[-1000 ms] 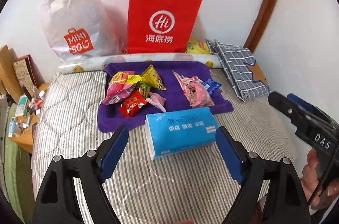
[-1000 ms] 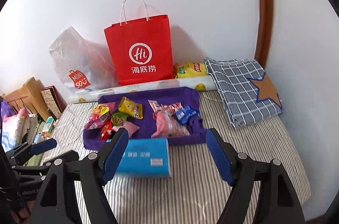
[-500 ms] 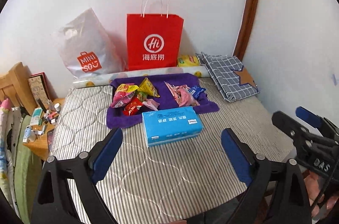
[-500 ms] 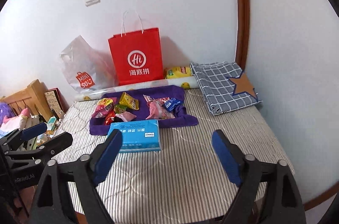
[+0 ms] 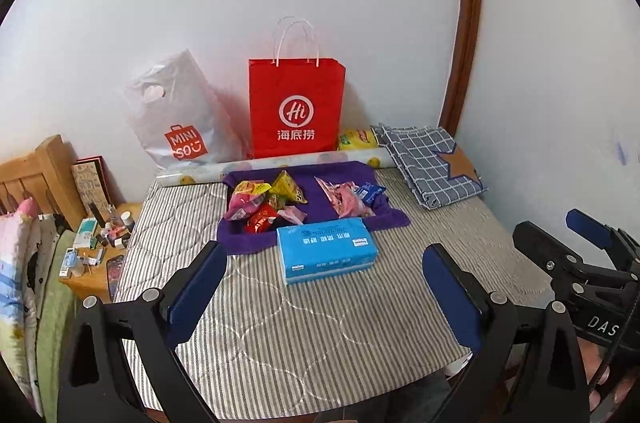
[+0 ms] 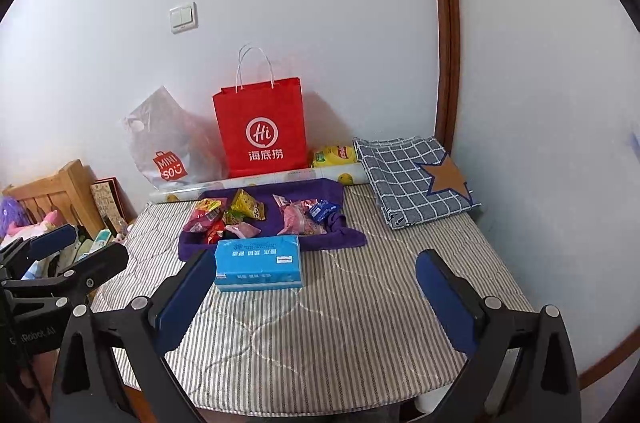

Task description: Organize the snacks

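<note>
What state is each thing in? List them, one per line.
left gripper: open, empty
right gripper: open, empty
tissue pack: flat on the mattress, touching the purple cloth
snacks: piled loose on the purple cloth
red paper bag: upright against the wall
checked cloth: folded

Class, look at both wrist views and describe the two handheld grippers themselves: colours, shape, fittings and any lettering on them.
Both are alike. The left gripper and the right gripper each have two black, angular fingers with triangular cut-outs, silver screw heads along the arms, and flat blue pads on the inner faces. White lettering shows on each body, only partly readable. No cables or sleeves are clearly visible.
</note>
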The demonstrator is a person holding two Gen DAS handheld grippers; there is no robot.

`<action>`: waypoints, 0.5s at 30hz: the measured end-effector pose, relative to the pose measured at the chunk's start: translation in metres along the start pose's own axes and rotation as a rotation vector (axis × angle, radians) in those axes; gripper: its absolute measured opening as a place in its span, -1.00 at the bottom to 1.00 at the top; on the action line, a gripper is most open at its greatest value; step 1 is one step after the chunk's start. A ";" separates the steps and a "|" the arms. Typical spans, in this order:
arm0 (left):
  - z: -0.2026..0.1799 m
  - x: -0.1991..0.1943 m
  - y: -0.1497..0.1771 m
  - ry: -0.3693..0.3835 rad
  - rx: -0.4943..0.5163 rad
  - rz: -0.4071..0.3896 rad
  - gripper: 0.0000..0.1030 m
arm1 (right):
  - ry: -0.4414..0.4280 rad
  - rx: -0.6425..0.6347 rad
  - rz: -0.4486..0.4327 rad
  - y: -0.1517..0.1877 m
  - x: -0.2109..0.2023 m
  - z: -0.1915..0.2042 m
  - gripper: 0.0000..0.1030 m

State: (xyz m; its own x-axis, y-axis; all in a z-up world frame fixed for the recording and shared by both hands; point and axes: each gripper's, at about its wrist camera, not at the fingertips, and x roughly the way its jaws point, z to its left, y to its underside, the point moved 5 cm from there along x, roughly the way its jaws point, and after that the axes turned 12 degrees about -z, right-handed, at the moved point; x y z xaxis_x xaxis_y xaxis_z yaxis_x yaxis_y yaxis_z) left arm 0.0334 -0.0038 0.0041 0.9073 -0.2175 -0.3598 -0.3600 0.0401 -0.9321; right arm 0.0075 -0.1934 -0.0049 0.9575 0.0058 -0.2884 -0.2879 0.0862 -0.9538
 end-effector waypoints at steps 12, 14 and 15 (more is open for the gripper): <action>0.000 -0.006 -0.002 0.003 -0.010 -0.010 0.96 | 0.030 -0.025 -0.009 -0.003 -0.009 0.002 0.96; 0.000 -0.007 -0.002 0.000 -0.009 -0.013 0.96 | 0.029 -0.024 -0.012 -0.004 -0.010 0.003 0.96; 0.000 -0.007 -0.002 -0.003 -0.008 -0.015 0.96 | 0.028 -0.022 -0.014 -0.004 -0.010 0.003 0.96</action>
State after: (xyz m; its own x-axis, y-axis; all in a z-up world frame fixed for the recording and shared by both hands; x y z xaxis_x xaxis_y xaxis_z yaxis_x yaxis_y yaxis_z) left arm 0.0275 -0.0024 0.0090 0.9134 -0.2151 -0.3455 -0.3476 0.0293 -0.9372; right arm -0.0008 -0.1909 0.0019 0.9607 -0.0231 -0.2766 -0.2747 0.0640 -0.9594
